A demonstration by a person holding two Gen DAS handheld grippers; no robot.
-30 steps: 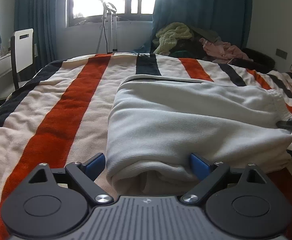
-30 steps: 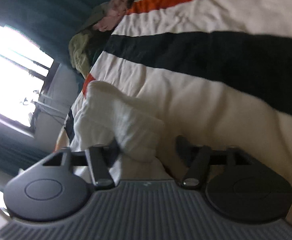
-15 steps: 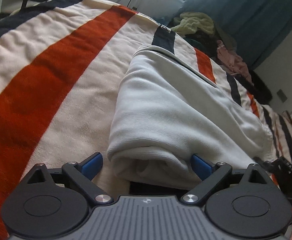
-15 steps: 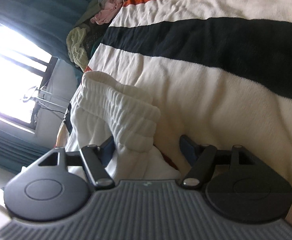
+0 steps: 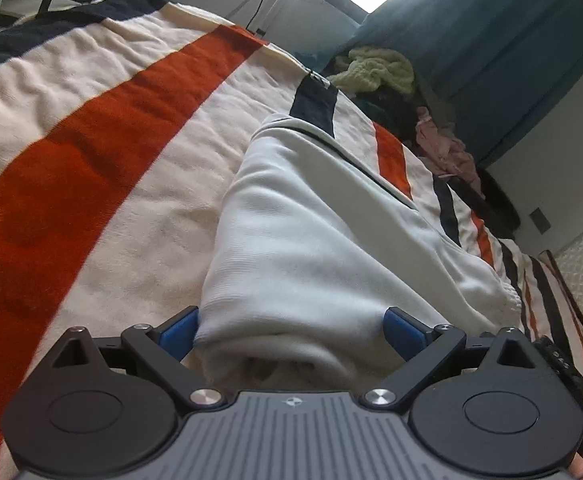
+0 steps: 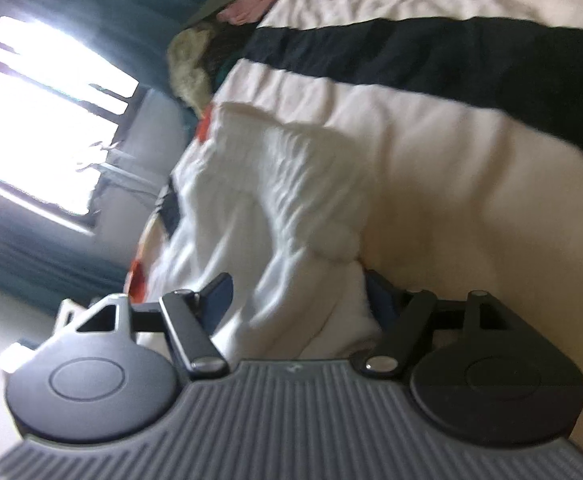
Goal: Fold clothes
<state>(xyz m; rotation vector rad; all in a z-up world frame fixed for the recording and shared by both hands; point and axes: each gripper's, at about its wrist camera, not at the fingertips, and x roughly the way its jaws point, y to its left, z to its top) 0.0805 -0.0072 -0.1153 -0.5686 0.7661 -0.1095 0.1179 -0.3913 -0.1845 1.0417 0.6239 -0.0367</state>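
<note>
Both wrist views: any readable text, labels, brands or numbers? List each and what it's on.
No readable text in either view.
Left tool body: a small round emblem, no letters.
Right tool body: the same spot is a faint blurred mark, unreadable.
White garment, striped blanket, clothes pile: no print or tags visible.

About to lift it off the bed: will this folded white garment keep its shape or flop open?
The white garment looks soft and thick, so it would likely sag at both ends. Its loose rolled layers may slide apart. On the plush striped blanket, pushing would probably bunch it rather than slide it.
</note>
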